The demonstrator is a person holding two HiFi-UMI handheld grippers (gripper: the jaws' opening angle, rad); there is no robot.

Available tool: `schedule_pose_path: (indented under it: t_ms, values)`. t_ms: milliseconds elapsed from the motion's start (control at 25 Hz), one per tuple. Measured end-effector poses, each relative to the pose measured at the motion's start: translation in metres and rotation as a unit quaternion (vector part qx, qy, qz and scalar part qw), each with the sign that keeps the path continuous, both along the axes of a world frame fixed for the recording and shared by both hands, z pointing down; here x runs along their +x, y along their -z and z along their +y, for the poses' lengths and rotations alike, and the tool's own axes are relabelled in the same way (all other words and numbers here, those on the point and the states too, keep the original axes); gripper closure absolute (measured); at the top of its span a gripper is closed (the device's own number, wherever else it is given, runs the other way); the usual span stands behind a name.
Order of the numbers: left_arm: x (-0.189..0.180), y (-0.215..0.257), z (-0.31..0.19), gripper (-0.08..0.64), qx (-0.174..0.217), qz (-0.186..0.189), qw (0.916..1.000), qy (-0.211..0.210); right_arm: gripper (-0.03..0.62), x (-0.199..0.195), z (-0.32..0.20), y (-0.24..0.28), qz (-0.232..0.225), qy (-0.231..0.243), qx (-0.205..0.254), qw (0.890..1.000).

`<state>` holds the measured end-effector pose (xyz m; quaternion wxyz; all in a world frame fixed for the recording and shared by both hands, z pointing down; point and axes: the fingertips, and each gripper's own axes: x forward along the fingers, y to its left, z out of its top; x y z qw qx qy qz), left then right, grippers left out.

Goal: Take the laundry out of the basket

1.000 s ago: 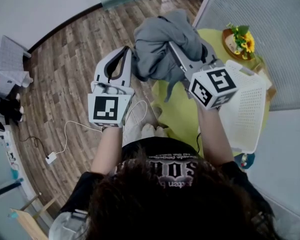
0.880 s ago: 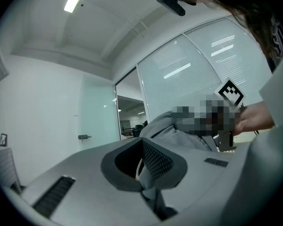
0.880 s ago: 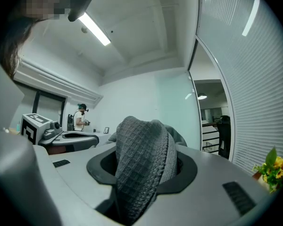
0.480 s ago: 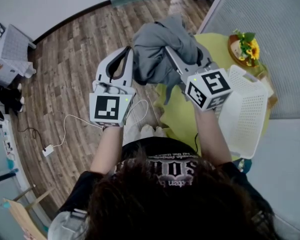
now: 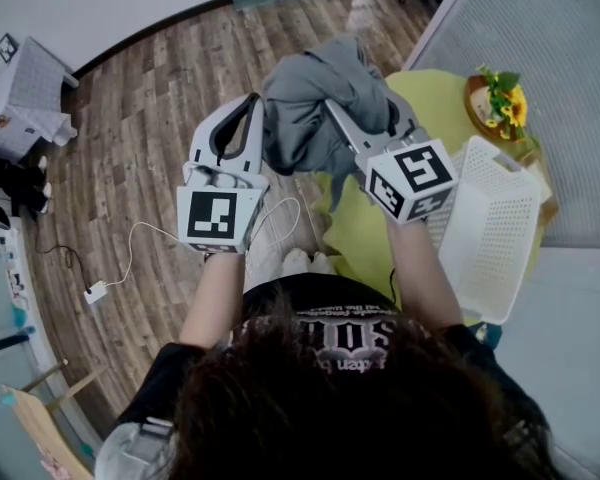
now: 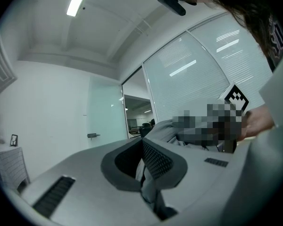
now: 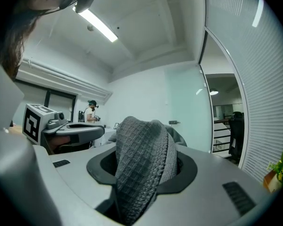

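Observation:
A grey knitted garment [image 5: 315, 103] hangs bunched in the air in front of me, held between both grippers. My left gripper [image 5: 252, 118] is shut on a thin fold of it at its left side; in the left gripper view that grey fold [image 6: 151, 185] is pinched between the jaws. My right gripper [image 5: 365, 118] is shut on a thick bunch of the knit [image 7: 144, 164], which fills the gap between its jaws. The white laundry basket [image 5: 495, 233] stands to the lower right, and nothing shows inside it.
The basket stands on a yellow-green round mat [image 5: 365, 233], with a pot of sunflowers [image 5: 505, 98] at the mat's far edge. A glass partition [image 5: 550, 58] runs along the right. A white cable and charger [image 5: 98, 290] lie on the wooden floor at left, near a white cabinet [image 5: 20, 103].
The right gripper and the garment have shifted a little to the left, closer to the left gripper. Both grips have held.

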<state>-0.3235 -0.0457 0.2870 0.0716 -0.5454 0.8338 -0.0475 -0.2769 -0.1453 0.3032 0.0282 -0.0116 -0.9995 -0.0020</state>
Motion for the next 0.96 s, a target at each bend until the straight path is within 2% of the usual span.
schedule_pose_path:
  t_ms: [960]
  values:
    - [-0.0077,0.0028,-0.0001,0.561,-0.001,-0.008,1.0000,-0.002,0.410,-0.0023,-0.0063,0.0070,-0.015,-0.012,-0.017,1.000]
